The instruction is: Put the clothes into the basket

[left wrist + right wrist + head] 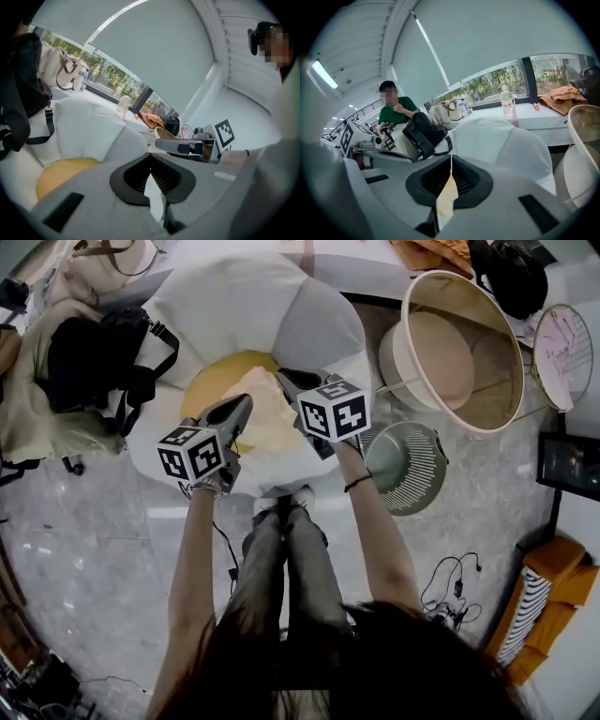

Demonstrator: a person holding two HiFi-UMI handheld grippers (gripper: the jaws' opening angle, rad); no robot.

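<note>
At frame centre, the left gripper (244, 405) and right gripper (287, 381) are each clamped on a pale yellow garment (264, 418). It stretches left to right between them, above a white cushion (234, 306). The round basket (497, 343) sits tipped, upper right.
</note>
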